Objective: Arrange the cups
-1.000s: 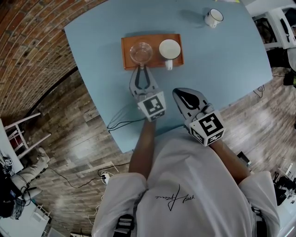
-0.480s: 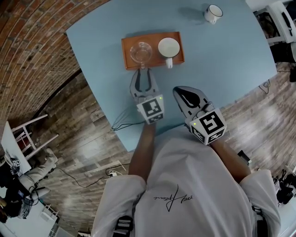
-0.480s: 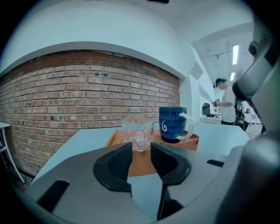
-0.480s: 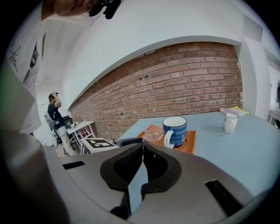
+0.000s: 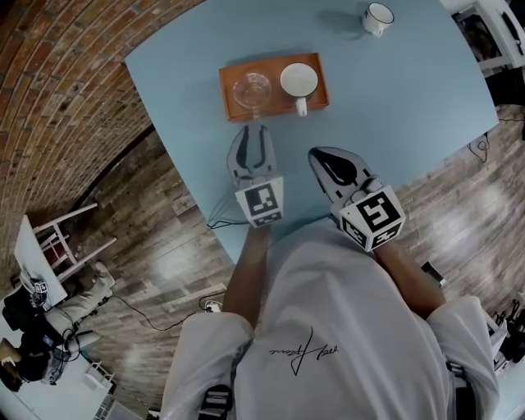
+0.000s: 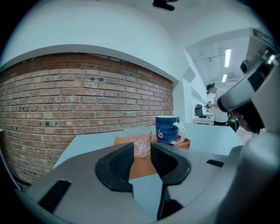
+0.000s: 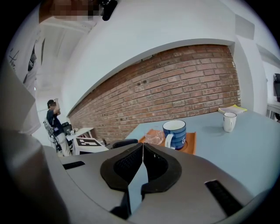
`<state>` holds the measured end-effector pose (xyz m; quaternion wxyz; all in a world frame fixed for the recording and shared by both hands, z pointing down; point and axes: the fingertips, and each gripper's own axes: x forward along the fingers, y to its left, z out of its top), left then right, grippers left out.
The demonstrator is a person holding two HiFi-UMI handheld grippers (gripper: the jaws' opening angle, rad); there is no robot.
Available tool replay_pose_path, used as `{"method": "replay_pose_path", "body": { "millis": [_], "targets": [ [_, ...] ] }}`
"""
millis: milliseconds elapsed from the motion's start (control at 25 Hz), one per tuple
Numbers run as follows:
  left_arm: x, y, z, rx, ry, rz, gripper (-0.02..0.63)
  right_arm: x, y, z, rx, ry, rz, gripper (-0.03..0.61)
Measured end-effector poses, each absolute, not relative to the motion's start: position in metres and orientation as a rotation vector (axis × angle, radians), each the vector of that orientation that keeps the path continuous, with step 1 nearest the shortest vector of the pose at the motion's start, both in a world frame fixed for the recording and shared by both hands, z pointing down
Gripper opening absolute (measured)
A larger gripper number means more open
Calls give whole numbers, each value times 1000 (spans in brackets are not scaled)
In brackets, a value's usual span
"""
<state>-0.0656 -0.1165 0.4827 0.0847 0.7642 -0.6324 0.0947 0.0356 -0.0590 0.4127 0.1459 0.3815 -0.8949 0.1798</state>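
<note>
An orange tray [image 5: 273, 105] on the blue table holds a clear glass cup [image 5: 251, 89] on its left and a blue mug [image 5: 299, 82] with a white inside on its right. A small white mug [image 5: 378, 16] stands alone at the table's far side. My left gripper [image 5: 253, 130] sits just short of the tray's near edge, in line with the glass cup [image 6: 139, 140]. Its jaws have just been opening and now stand open with nothing between them. My right gripper [image 5: 318, 156] is shut and empty, nearer me and to the right of the tray [image 7: 190, 144].
The blue table [image 5: 402, 90] has a curved near edge close to both grippers. A black cable [image 5: 215, 220] trails off that edge to the wooden floor. A brick wall runs behind the tray in both gripper views. A person [image 7: 53, 120] stands far off.
The left gripper's jaws have spread wider and it has drawn back a little from the glass cup and tray. The right gripper has stayed where it was.
</note>
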Motion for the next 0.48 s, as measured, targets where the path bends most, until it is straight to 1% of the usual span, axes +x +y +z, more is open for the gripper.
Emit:
{"method": "replay_pose_path", "body": {
  "millis": [200,320,480],
  "targets": [
    [-66,-110,458,2333,-1865,204,110,41,-62,404,1135,-2599,529,23],
    [-64,-104,437,2357,-1843,137,79,43,-62,394,1146,-2630,544,23],
    [-59,-94,417,2379,-1826,98,54,45,-58,386,1154,-2643,509,23]
  ]
}}
